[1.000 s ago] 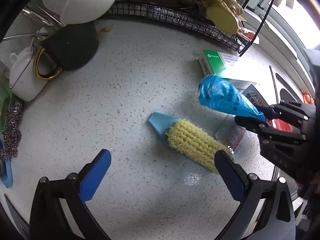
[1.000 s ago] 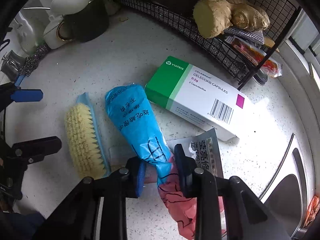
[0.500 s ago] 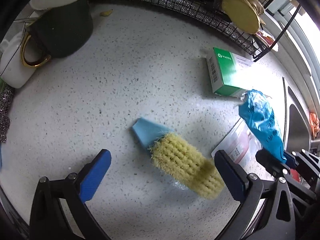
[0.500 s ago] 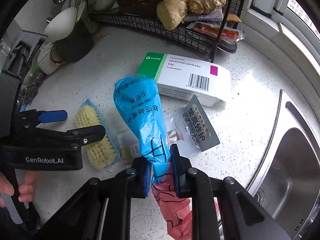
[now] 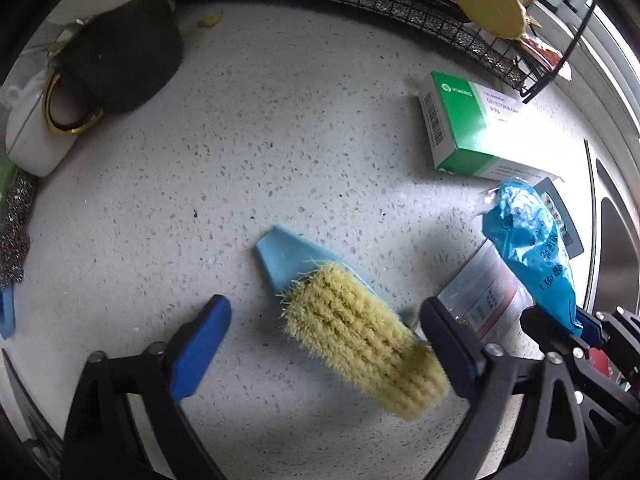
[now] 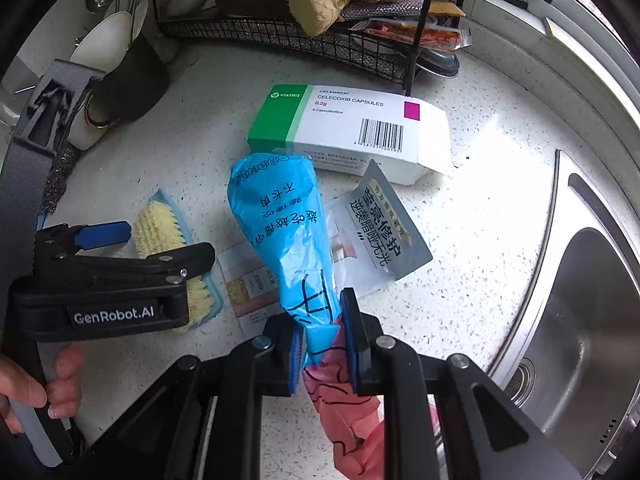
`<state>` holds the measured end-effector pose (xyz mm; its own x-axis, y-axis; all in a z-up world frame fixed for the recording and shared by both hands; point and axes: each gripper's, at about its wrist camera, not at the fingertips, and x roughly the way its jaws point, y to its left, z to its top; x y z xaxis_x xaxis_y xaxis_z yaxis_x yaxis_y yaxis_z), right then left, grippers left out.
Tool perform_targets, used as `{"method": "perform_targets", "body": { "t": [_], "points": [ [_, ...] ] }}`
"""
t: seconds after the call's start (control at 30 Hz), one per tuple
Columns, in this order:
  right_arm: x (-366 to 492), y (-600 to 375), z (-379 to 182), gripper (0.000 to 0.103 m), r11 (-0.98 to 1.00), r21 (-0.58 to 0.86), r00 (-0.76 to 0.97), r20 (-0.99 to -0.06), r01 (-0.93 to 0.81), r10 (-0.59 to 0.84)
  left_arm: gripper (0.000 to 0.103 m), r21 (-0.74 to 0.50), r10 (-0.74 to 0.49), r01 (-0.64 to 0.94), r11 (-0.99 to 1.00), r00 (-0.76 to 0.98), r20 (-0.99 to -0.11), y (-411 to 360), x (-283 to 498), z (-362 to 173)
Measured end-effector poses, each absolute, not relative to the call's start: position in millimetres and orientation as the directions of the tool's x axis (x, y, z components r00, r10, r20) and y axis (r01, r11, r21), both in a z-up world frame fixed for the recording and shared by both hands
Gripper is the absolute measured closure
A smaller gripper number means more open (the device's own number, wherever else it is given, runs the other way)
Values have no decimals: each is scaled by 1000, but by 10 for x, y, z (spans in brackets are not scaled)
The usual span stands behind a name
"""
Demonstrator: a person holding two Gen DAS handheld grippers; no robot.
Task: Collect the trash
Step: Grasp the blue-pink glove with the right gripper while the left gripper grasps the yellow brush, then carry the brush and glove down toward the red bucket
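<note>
A: Right tongs (image 6: 322, 354) clamped on the blue-and-pink wrapper (image 6: 286, 228), pinched at its narrow waist. Long axis runs straight out from the tongs: blue bulge points away, toward the medicine box (image 6: 352, 128); pink tail hangs back under the tongs, cut off by their frame.

B: Is it lifted off the table (image 6: 492, 208)?

A: Appears so; it overlaps a grey sachet (image 6: 384, 236) and a clear packet (image 6: 250, 284) that lie flat beneath it. Cannot tell whether the blue tip touches the box.

B: Left tongs?

A: Left tongs (image 5: 326, 344) apart, jaws have just been closing in a little, pointing down over the scrub brush (image 5: 360, 336). Brush is between the pads, bristles up, blue base tip aimed up-left. No pad clearly presses on it; right pad overlaps the bristle end, contact hard to make out.

B: Anything else obscured?

A: From the right wrist camera, the left tongs' body covers part of the brush. A hand (image 6: 38, 390) grips its handle at the lower left edge. Sink (image 6: 576, 320) on the right, partly out of frame.
</note>
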<state>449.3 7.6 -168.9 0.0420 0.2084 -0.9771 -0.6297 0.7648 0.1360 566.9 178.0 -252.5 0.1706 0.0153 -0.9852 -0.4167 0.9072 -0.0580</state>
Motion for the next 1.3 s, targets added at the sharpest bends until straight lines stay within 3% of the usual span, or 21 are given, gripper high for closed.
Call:
{"method": "perform_targets", "body": {
  "t": [0.17, 0.3, 0.37, 0.43, 0.8, 1.3],
  "points": [
    [4366, -2, -1709, 87, 766, 144, 36, -976, -626, 213, 41, -30, 33, -362, 932, 167, -985, 1699, 5640, -2507],
    [4446, -23, -1698, 87, 765, 145, 35, -976, -627, 213, 49, -45, 13, -326, 944, 174, -985, 1656, 5578, -2493],
    [4482, -42, -1694, 87, 764, 148, 32, -976, -628, 215, 60, -45, 10, -302, 952, 179, -984, 1630, 5564, -2489],
    [4445, -44, -1678, 87, 761, 148, 33, -976, -631, 217, 63, -59, -10, -258, 964, 190, -982, 1606, 5516, -2478],
    [4444, -105, -1615, 87, 742, 128, 65, -972, -658, 226, 66, 12, 9, 10, 1000, 246, -969, 1306, 5028, -2254],
    [4269, -386, -1388, 87, 778, 103, 168, -951, -620, 260, 67, 50, 21, 76, 996, 348, -937, 981, 4446, -1579]
  ]
}}
